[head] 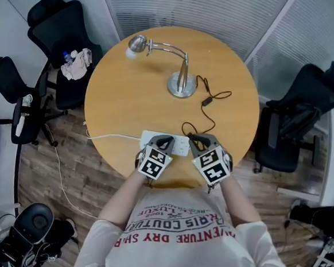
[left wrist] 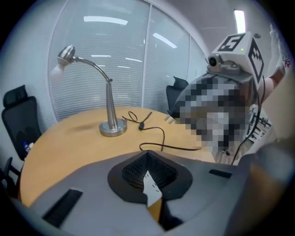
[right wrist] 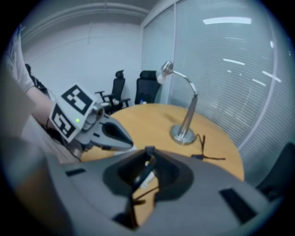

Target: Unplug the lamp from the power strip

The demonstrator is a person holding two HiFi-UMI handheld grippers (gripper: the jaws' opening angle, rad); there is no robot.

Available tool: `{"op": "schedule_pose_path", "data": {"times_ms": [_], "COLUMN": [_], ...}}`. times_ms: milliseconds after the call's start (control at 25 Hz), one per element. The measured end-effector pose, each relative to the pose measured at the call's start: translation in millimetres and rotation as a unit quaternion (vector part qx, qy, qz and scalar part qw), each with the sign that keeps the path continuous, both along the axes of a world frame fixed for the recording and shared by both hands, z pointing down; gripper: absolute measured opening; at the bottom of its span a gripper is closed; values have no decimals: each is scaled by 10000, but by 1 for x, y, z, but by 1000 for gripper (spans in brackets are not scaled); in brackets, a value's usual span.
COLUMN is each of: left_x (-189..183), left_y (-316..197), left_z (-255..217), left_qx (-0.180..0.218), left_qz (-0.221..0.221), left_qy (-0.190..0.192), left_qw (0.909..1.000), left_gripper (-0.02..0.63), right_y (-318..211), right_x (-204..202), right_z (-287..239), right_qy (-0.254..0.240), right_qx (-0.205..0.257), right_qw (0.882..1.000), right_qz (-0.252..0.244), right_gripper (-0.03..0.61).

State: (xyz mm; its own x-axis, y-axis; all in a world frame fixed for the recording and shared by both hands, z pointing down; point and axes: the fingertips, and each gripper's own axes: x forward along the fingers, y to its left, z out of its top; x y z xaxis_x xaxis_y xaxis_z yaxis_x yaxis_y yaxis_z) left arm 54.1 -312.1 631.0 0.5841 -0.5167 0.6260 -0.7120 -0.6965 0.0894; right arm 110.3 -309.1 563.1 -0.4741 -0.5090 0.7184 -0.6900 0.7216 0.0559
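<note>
I judge this the pull-out step: my right claw (right wrist: pixel 148 153) grips the black plug (right wrist: pixel 142 174) of the lamp (head: pixel 182 82) just over the power strip (head: pixel 180 146) on the tabletop (head: pixel 129 98). The left claw (left wrist: pixel 147 156) is closed and empty. Next I lift the plug clear.

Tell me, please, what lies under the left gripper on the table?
A white power strip lies under the left gripper, its white cable running off the table leftward. The gripper covers the strip's middle, so the sockets there cannot be seen.
</note>
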Motion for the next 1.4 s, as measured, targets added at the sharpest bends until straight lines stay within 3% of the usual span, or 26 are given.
{"op": "schedule_pose_path", "data": {"times_ms": [160,400,520,640,840,1000,1400], "left_x": [-4,-7,-15,-25,-34,-42,-43], "left_y": [-4,8,15,19,35,37,38], "left_z": [-56,-145,-180,-200,-215,-214,-214], "left_qx": [593,1490,1863,2086,2226,2140,2091], "left_qz": [-391,-367,-362,-441,-334,-457,-470], "left_qy": [408,1201,1492,1544,1907,2214,2209], "left_qw": [9966,9808,9704,9647,9555,9503,9515], "left_gripper": [28,29,29,29,28,28,28], "right_y": [2,9,16,21,26,24,26], "right_x": [-4,-6,-6,-6,3,11,9], "right_z": [-31,-84,-103,-110,-121,-123,-123], "right_qy": [-800,-1656,-2004,-2136,-2396,-2412,-2450], "right_qx": [532,1534,1802,1909,2068,2004,1991], "right_qw": [9952,9739,9627,9581,9484,9485,9476], "right_qz": [199,254,228,52,183,448,487], "right_gripper": [72,72,72,72,72,72,71]}}
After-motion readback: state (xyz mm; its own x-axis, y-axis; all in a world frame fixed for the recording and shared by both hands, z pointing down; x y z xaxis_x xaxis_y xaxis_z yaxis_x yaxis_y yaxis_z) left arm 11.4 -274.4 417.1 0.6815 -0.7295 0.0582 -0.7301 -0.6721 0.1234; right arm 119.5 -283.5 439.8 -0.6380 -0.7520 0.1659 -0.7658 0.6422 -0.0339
